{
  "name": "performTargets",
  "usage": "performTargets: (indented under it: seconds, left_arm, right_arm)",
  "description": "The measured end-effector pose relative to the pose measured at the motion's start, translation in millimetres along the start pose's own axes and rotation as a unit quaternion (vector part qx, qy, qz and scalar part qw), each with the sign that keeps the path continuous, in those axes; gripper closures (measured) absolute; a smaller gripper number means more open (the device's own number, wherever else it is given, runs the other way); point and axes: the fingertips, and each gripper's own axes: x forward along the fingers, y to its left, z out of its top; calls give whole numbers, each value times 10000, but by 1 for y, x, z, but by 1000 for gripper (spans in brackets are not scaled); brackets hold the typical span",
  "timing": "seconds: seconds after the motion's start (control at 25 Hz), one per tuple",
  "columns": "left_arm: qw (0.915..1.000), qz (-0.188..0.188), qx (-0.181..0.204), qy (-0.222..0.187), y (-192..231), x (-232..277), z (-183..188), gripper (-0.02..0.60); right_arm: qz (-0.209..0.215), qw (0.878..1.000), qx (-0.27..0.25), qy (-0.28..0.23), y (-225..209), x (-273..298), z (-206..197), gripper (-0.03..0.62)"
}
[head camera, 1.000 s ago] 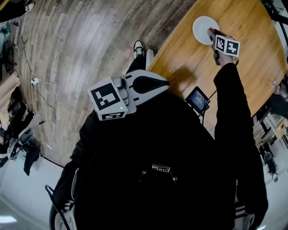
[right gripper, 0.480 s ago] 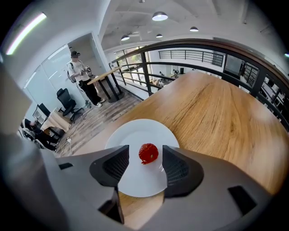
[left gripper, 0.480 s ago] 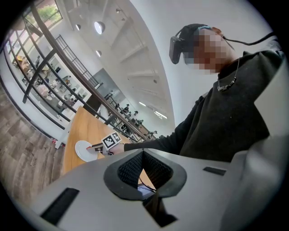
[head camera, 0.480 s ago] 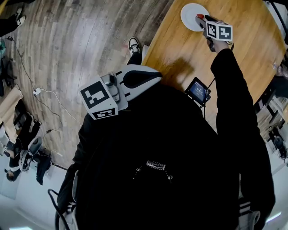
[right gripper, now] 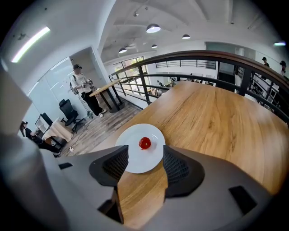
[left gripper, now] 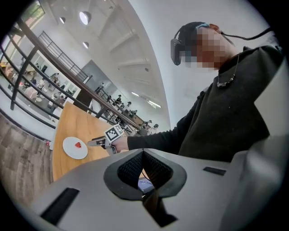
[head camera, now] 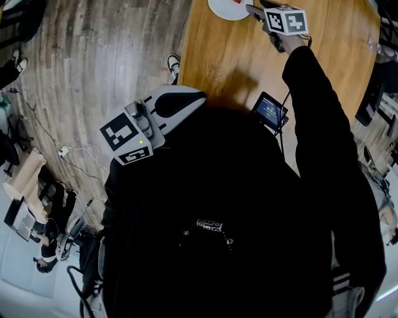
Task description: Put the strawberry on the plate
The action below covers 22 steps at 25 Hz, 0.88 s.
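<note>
A red strawberry [right gripper: 145,143] lies on the round white plate [right gripper: 135,155], near the wooden table's [right gripper: 216,117] corner. My right gripper [right gripper: 145,164] hovers just short of it, jaws opening wide, nothing between the pads. In the head view the plate [head camera: 225,10] is cut off by the top edge, with the right gripper [head camera: 252,10] at its right rim. The left gripper view shows plate [left gripper: 72,149], strawberry [left gripper: 78,145] and right gripper [left gripper: 92,143] from afar. My left gripper [head camera: 181,103] is held against the person's chest, shut and empty, off the table.
A small device with a lit screen [head camera: 270,112] and a cable lies on the table near the person. The table edge [head camera: 185,49] runs down to a wooden floor, where a shoe [head camera: 173,64] shows. A dark railing [right gripper: 189,61] borders the table's far side.
The strawberry has gone from the right gripper's tips onto the plate, and the gripper has opened. The head view has shifted, so the plate now sits at the top edge.
</note>
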Motion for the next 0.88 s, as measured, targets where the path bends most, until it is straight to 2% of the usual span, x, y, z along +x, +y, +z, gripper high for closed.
performTargets:
  seconds: [0.32, 0.6, 0.76, 0.88]
  left_arm:
    - [9984, -250, 357, 347, -2, 20, -9, 581]
    - [9931, -591, 790, 634, -37, 59, -36, 581]
    - [9899, -727, 984, 719, -45, 82, -38, 581]
    - [9875, -813, 1101, 778, -52, 80, -34, 581]
  right_arm:
    - [30, 9984, 156, -549, 1, -33, -8, 365]
    - [245, 9917, 241, -1240, 25, -123, -52, 365]
    - [307, 9868, 274, -1568, 32, -169, -69, 366]
    - [439, 9825, 279, -1786, 56, -199, -70, 368]
